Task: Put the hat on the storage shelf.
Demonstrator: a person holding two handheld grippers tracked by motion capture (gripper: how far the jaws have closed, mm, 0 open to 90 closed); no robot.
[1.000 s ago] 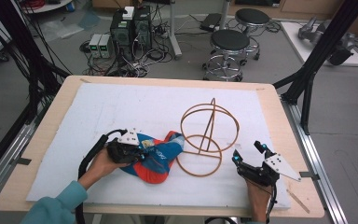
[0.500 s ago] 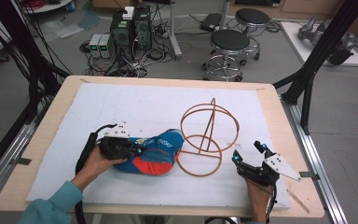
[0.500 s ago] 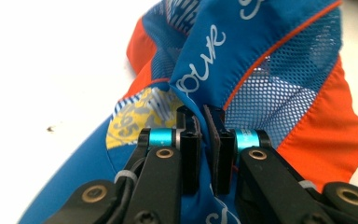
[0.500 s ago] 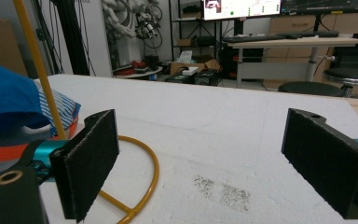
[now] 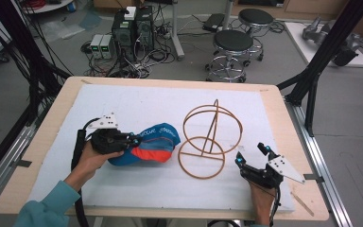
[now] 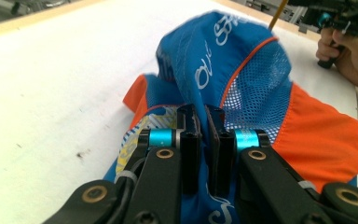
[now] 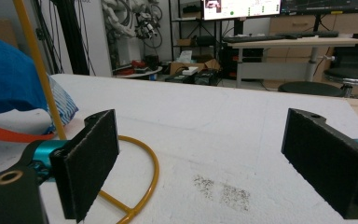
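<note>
Blue-and-orange cap (image 5: 146,146) sits left of centre on the worktop (image 5: 137,101), its fabric pinched by the left gripper (image 5: 133,140) for lifting toward the wire stand (image 5: 210,139) at three o'clock, while the right gripper (image 5: 250,156) waits released.

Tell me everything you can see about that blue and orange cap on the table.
The cap is soft fabric: a blue crown with white lettering, blue mesh panels, thin orange piping and broad orange sections. It lies crumpled on the white mat, left of the wire stand, whose base ring sits close by; whether they touch is unclear. The left gripper has its fingers shut on a fold at the cap's left end, bunching the cloth upward.
</note>
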